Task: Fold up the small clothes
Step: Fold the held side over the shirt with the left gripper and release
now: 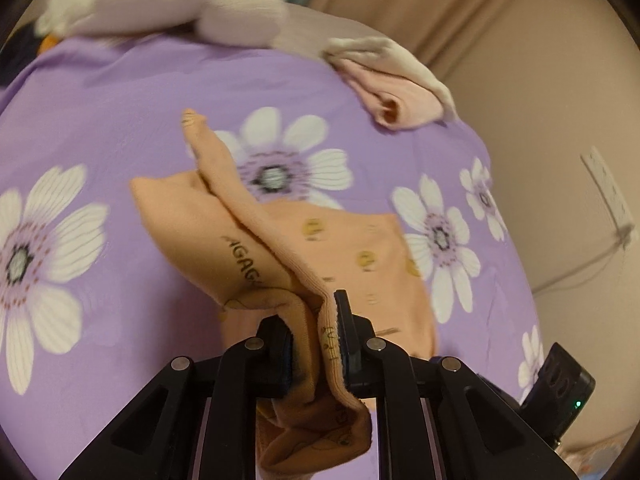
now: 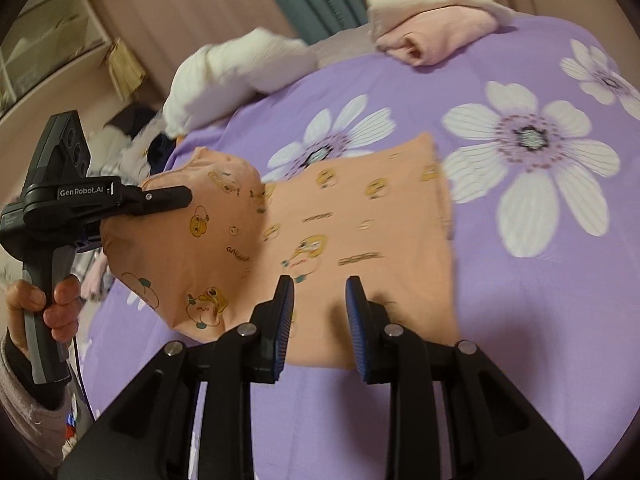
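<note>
**Ana:** Purple bedsheet (image 2: 520, 320) with big white daisies fills the scene, beige curtains (image 2: 200, 8) hanging behind it. Everything sits relative to that peach garment (image 2: 360, 232) in the middle.

**Ben:** Right, the peach garment, printed with little yellow cartoon faces, lies mostly flat on the sheet, one end pulled up off it into a rounded hump.

**Ana:** Beyond the peach garment, at the far edge of the bed, there's a white fluffy bundle (image 2: 240, 72), and further along that edge a folded pink piece (image 2: 432, 36) with a cream cloth over it.

**Ben:** Now the tools. The left gripper (image 1: 314, 344) has its jaws clamped tight on a bunched hem of the peach garment, fabric spilling out above and below the pads.

**Ana:** From the other camera you see that same gripper side-on, lifting the raised end, a hand (image 2: 48, 304) wrapped round its handle, a fuzzy sleeve (image 2: 24, 412) at the wrist.

**Ben:** And the right gripper (image 2: 320, 312)?

**Ana:** Hovering just over the near edge of the peach garment, blue-padded fingers (image 2: 284, 312) apart with a clear gap, nothing gripped between them.
</note>
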Demonstrator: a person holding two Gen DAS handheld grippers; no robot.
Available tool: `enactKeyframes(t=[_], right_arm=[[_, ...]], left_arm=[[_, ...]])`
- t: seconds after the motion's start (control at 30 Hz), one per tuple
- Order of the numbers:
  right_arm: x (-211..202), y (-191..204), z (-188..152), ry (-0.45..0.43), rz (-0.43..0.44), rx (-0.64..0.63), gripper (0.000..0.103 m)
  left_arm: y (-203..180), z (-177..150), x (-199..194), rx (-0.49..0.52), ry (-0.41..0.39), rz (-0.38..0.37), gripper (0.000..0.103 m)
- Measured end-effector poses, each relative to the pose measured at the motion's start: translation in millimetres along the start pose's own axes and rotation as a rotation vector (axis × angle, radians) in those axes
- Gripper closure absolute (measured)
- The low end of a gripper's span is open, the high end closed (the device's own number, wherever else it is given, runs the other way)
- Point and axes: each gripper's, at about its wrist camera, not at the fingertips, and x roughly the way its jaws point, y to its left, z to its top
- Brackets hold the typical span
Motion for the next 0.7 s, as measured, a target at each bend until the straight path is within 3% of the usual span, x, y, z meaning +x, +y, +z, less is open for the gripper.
enactKeyframes(t=[0.23, 0.4, 0.53, 0.6, 0.7], right_arm=[[-21, -36, -5, -0.032, -0.010, 0.088, 0.075], [-34, -54, -8, -0.049, -0.009, 0.141, 0.072], [-41, -66, -10, -0.060, 0.015, 0.184, 0.067], [-41, -67, -10, -0.061, 0.040, 0.199, 0.066], [-33, -65, -7, -0.049, 0.119, 0.232, 0.061]], left_arm=[[-69, -3, 59, 0.108, 0.116, 0.000, 0.089], [-88, -14, 95, 0.102, 0.241, -0.040, 0.086], [-76, -18, 81, 0.076, 0.226, -0.064, 0.081], [-61, -19, 66, 0.042, 0.194, -0.075, 0.068], [-29, -24, 41, -0.006, 0.131, -0.037, 0.059]])
